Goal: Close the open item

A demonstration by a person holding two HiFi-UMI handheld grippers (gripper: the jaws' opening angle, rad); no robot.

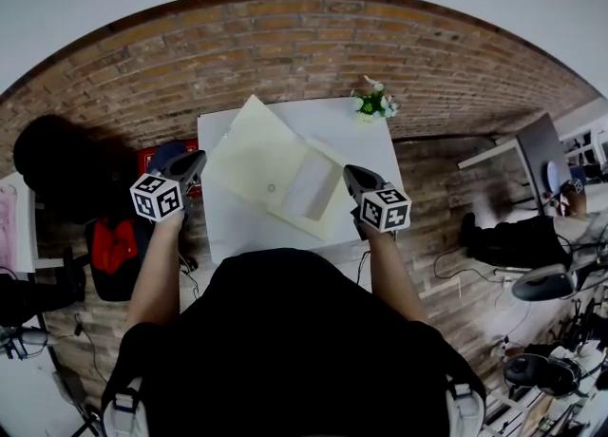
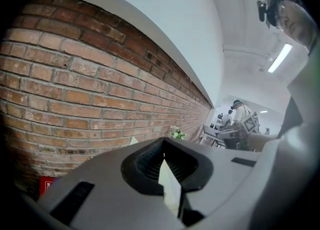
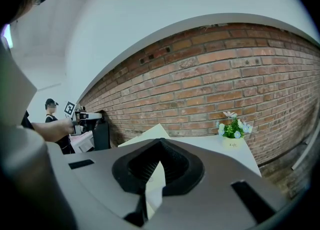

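Note:
A pale yellow folder [image 1: 256, 155] lies open on the white table [image 1: 228, 226], its flap [image 1: 309, 188] spread out to the right with a small round clasp beside it. My left gripper [image 1: 197, 160] hovers at the folder's left edge, and my right gripper [image 1: 350, 173] at the flap's right edge. Both are shut with nothing between the jaws. In the left gripper view the jaws of the left gripper [image 2: 164, 146] meet at their tips and the folder [image 2: 168, 179] shows past them. In the right gripper view the right gripper [image 3: 160, 146] looks the same, with the folder's corner [image 3: 150, 134] behind it.
A small pot of flowers [image 1: 373, 103] stands at the table's far right corner against the brick wall [image 1: 285, 46]. A black chair and a red bag [image 1: 114, 245] are left of the table. A desk with a monitor [image 1: 541, 155] and a seated person are at the right.

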